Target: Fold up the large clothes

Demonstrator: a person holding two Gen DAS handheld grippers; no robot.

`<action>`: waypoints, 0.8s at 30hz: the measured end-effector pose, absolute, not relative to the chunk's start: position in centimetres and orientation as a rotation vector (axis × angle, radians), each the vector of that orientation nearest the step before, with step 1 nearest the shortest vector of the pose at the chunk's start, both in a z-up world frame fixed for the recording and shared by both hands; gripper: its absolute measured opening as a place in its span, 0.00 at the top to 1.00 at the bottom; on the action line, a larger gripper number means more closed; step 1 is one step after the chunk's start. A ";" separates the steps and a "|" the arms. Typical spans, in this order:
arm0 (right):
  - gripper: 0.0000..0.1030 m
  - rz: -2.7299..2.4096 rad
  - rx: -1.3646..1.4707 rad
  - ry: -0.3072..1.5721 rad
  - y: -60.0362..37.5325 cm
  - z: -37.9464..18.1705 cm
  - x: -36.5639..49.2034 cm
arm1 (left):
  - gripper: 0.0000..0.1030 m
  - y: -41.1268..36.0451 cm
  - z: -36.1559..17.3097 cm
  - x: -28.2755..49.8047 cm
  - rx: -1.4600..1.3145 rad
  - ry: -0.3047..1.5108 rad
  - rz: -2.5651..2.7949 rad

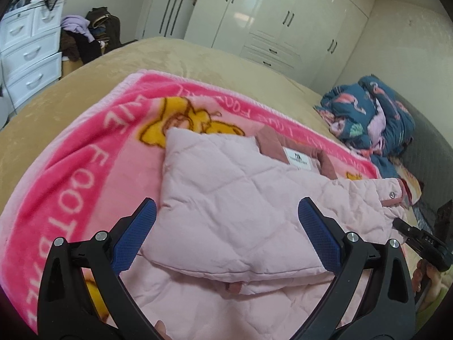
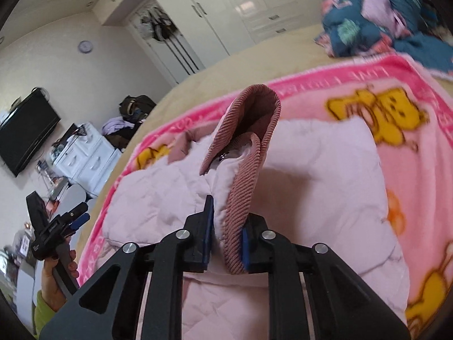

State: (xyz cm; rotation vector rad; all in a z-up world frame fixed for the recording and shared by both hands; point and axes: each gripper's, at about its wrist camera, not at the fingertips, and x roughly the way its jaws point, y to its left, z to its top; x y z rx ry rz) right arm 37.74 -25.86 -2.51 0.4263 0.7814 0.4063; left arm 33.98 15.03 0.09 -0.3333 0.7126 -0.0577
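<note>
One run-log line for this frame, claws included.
stage: folding pink quilted jacket on pink cartoon blanket | left claw: open, above jacket | right claw: shut on ribbed corduroy cuff, lifted

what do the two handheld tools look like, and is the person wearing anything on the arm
Both the left tool and the right tool have matte black plastic arms with triangular cut-outs, round silver pivot pins and flat blue textured pads on the fingers. Seen from the right wrist camera, the left tool has a black handle with small white lettering. The hand holding it emerges from a lime-green sleeve.

Tan bed [image 1: 198, 56], pink blanket [image 1: 85, 147] (cartoon print), blue bedding [image 1: 368, 113] bundled
</note>
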 end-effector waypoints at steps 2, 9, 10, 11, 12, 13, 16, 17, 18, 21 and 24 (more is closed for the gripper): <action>0.72 0.381 0.430 0.801 -26.2 -3.1 37.5 | 0.09 14.4 -0.3 34.2 -0.320 0.726 -0.066; 0.52 0.211 0.339 0.720 -27.5 -2.0 35.7 | 0.09 13.5 -1.3 34.7 -0.302 0.749 -0.085; 0.52 0.202 0.318 0.697 -27.3 -1.6 35.4 | 0.09 13.4 -1.6 34.8 -0.302 0.754 -0.095; 0.52 0.203 0.290 0.677 -26.8 -1.0 35.2 | 0.15 13.2 -1.8 34.9 -0.301 0.762 -0.109; 0.51 0.218 0.265 0.670 -26.1 -0.7 35.1 | 0.22 13.0 -2.0 35.0 -0.297 0.770 -0.119; 0.51 0.233 0.244 0.670 -25.5 -0.5 35.2 | 0.34 12.7 -2.3 35.1 -0.289 0.783 -0.129; 0.44 0.291 0.144 0.676 -22.1 0.0 35.6 | 0.45 11.9 -3.6 35.4 -0.241 0.835 -0.119; 0.38 0.309 0.129 0.679 -21.2 0.2 35.9 | 0.46 11.7 -4.1 35.6 -0.220 0.854 -0.113; 0.35 0.325 0.115 0.685 -20.1 0.2 36.1 | 0.46 11.7 -4.5 35.6 -0.213 0.864 -0.110; 0.25 0.354 0.069 0.721 -17.3 0.0 37.1 | 0.46 12.1 -5.6 35.7 -0.219 0.885 -0.104; 0.20 0.362 0.009 0.743 -15.0 -0.4 38.0 | 0.46 12.5 -6.2 35.7 -0.226 0.894 -0.100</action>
